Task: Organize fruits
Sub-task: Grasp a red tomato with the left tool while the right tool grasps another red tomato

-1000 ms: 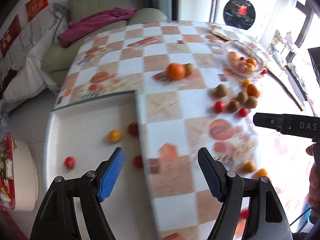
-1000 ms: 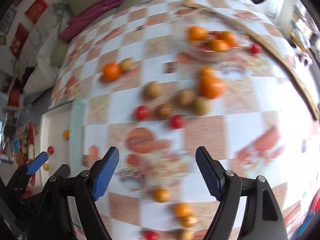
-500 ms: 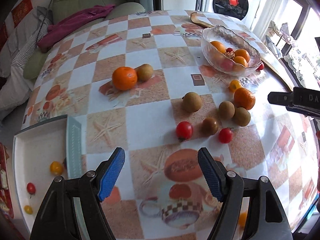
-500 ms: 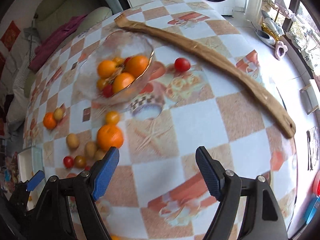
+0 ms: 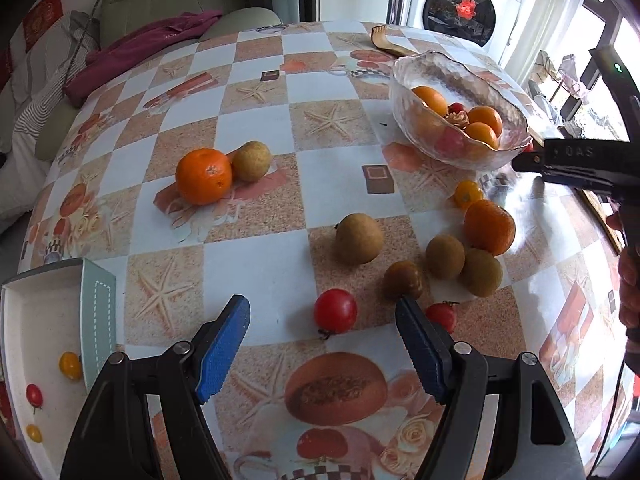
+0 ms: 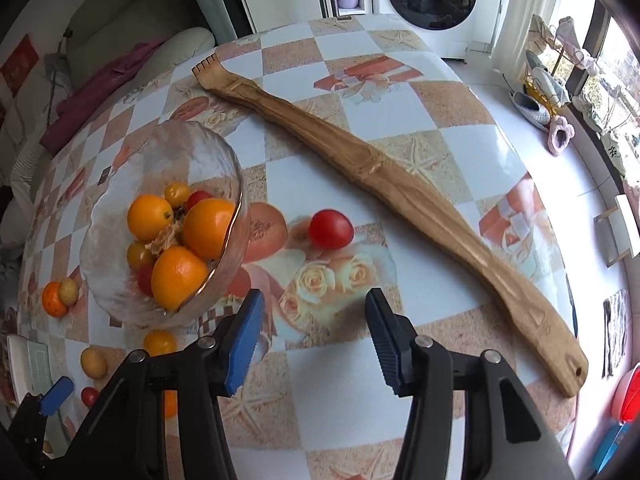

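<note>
My left gripper (image 5: 322, 346) is open and empty, just short of a red tomato (image 5: 335, 311) on the checked table. Beyond it lie brown round fruits (image 5: 359, 238), an orange (image 5: 489, 227) and a small yellow tomato (image 5: 468, 193). Another orange (image 5: 203, 176) with a brown fruit (image 5: 251, 161) lies to the far left. A glass bowl (image 5: 424, 68) holds oranges and tomatoes; it also shows in the right wrist view (image 6: 120, 280). My right gripper (image 6: 314, 334) is open and empty, a short way from a lone red tomato (image 6: 331, 229) right of the bowl.
A white tray (image 5: 24, 320) at the table's left edge holds small red and yellow tomatoes. A long wooden back scratcher (image 6: 384, 184) lies diagonally past the lone tomato. A sofa with a purple cloth (image 5: 144, 48) stands behind the table. The right gripper's body (image 5: 580, 164) shows beside the bowl.
My left gripper swung from the tray over to the loose fruits and closed in on the red tomato. My right gripper swung right, past the bowl, toward the lone tomato.
</note>
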Tool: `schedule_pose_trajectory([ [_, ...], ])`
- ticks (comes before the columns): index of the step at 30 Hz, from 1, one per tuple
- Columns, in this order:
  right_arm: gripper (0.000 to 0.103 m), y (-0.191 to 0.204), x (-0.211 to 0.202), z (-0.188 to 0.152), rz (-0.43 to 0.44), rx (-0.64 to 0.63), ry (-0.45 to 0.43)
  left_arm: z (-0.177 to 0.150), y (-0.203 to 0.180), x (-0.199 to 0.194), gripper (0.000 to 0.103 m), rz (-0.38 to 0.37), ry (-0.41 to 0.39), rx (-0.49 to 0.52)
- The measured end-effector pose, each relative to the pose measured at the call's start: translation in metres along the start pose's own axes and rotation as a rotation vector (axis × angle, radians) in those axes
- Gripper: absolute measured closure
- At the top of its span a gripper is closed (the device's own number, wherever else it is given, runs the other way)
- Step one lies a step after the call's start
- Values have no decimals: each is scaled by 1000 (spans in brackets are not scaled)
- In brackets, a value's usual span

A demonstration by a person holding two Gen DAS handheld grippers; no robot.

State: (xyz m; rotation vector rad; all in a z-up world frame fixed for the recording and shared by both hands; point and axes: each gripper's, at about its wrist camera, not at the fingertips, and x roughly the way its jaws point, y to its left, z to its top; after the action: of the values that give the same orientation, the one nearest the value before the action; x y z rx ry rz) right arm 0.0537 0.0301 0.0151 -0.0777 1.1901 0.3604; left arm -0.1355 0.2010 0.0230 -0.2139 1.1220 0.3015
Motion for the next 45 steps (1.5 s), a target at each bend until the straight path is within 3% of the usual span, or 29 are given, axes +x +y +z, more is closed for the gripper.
schedule_pose_trajectory([
  [3, 49, 2, 5, 11, -11, -27, -22, 1, -1, 0, 27, -14, -19, -10],
  [8, 64, -1, 11, 23, -31, -54, -55, -1, 3, -5, 27, -20, -17, -34],
  [11, 77, -3, 11, 27, -32, -68, -60, -7, 5, -10, 27, -20, -14, 5],
  [19, 78, -9, 2, 21, 19, -39, -59, 2, -3, -6, 27, -58, -30, 83],
  [21, 78, -8, -3, 16, 34, -41, -52, 5, -7, -1, 42, -76, -22, 95],
  [26, 78, -10, -18, -2, 72, -18, -35, 1, -13, 5, 43, -75, -13, 152],
  [27, 78, -10, -20, -6, 78, -13, -32, 1, -14, 5, 47, -72, -16, 168],
  [30, 78, -12, -28, -17, 91, 3, -22, 2, -17, 2, 74, -97, -16, 192],
  [32, 78, -13, -34, -26, 93, 12, -15, 3, -17, 2, 82, -131, -8, 185],
  [45, 78, 9, -71, -76, 131, 1, 38, -6, -4, -31, 82, -193, -26, 92],
])
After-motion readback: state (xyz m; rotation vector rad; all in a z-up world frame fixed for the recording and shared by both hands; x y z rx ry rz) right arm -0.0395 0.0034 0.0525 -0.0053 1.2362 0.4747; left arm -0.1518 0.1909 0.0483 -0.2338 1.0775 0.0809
